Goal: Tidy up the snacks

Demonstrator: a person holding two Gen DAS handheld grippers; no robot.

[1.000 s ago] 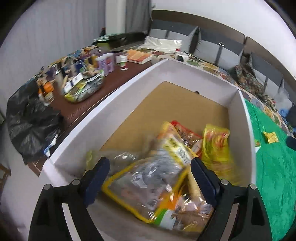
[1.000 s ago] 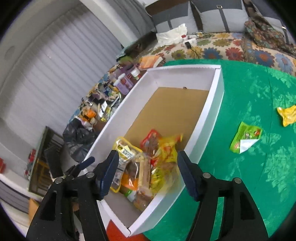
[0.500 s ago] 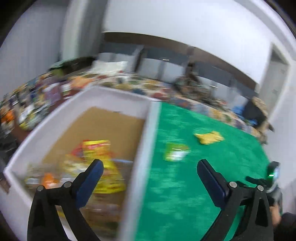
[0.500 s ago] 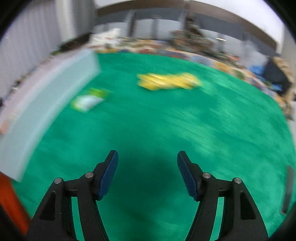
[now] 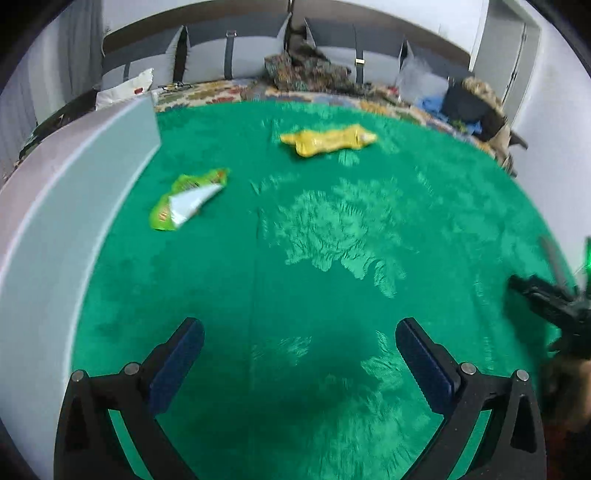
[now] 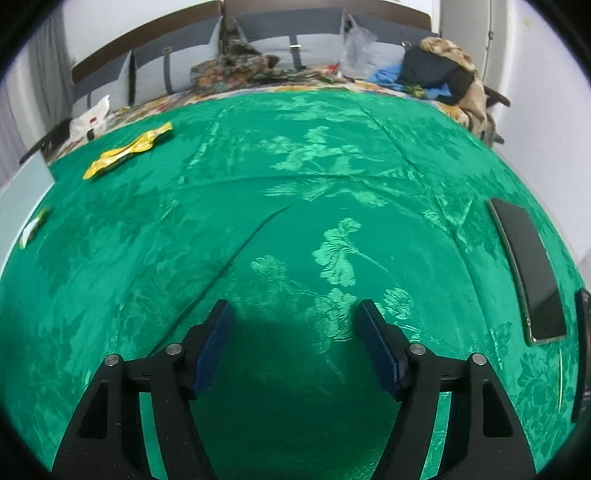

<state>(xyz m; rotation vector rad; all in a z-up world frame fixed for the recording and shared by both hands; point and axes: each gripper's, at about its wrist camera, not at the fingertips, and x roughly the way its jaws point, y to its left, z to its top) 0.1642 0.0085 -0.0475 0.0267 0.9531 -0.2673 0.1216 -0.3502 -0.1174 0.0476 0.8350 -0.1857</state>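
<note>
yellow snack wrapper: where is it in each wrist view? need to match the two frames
Left wrist: the yellow wrapper lies upper centre on the green cloth, beyond the green wrapper.
Right wrist: it lies upper left on the cloth, far from the jaws.
Shared landmark: the white box wall at the left edge, a sliver in the right wrist view.

Surface: green floral-patterned satin cloth [image 6: 332, 177], creased, filling most of the view.
Right gripper [image 6: 295, 332]: black frame, blue pads; jaws opening, nothing between them, only cloth below.
Far left: crumpled yellow foil snack wrapper [image 6: 125, 151] lying flat.
Left edge: green-and-white snack packet [image 6: 33, 229], partly cut off.
Right side: black flat phone [image 6: 528, 273] lying on the cloth.
Background: grey cushioned sofa back [image 6: 258, 26] with heaped clothes.
</note>
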